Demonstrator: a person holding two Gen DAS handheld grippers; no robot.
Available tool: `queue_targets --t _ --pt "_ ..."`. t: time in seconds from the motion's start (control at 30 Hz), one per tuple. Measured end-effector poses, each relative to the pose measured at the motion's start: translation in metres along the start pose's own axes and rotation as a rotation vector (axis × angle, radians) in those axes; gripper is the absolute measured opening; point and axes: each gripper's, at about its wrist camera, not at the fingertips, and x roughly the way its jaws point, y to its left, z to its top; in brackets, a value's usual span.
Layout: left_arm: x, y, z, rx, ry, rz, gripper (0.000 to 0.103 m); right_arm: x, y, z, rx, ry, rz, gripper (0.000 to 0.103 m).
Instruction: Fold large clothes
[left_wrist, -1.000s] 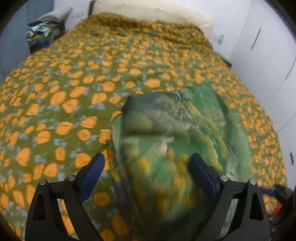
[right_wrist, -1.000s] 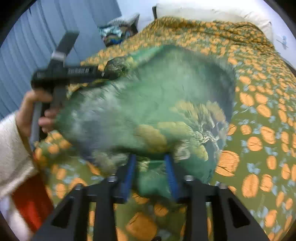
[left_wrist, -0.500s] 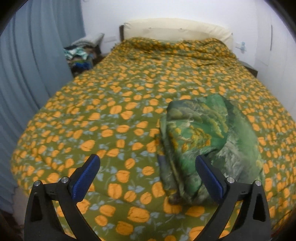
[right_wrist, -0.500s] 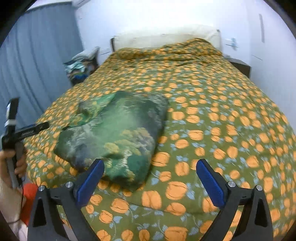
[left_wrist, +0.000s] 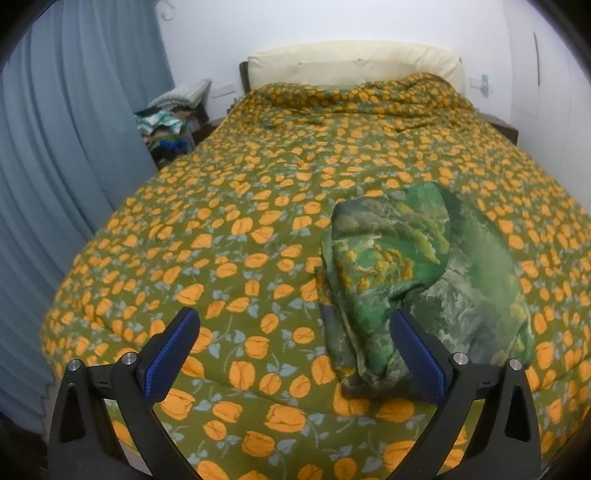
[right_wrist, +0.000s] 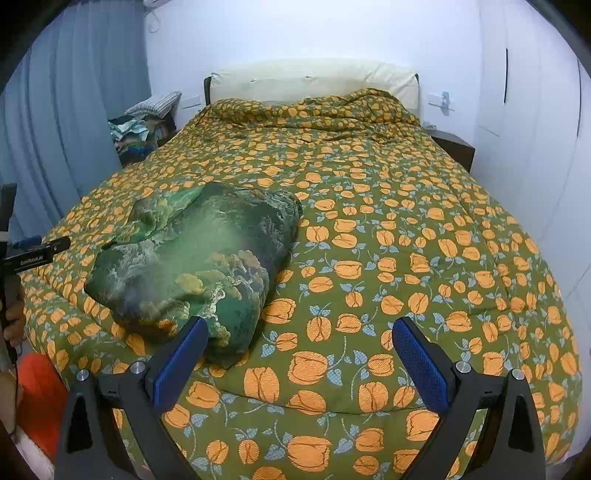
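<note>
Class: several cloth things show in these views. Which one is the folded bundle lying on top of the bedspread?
The green patterned garment: folded into a compact bundle on the orange-flowered bedspread. The clothes pile sits beside the bed; the blue curtain hangs.

- left gripper (left_wrist: 294, 349): two black angular arms, each ending in a long blue textured pad (left_wrist: 170, 356)
- silver round screw heads on top of each arm, two per side, behind the pads
- triangular cut-outs in the black arm bases, further back from the screws
- right gripper (right_wrist: 295, 353): same build, black frame, blue ribbed pads (right_wrist: 419, 363), silver screws, triangular cut-outs
- in the right wrist view, far left of the tongs: the left gripper's black body (right_wrist: 31, 254) seen side-on, white lettering on a bar, too small to read
- person's hand (right_wrist: 14, 319) on its black handle, thin dark cable hanging below
</note>
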Motion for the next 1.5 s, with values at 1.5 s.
queue_targets --t 1.5 --pt "0.228 0.077 -0.089 -0.228 0.367 0.044 0.103 0.016 0.006 -0.029 0.0 0.076 -0.012 0.099"
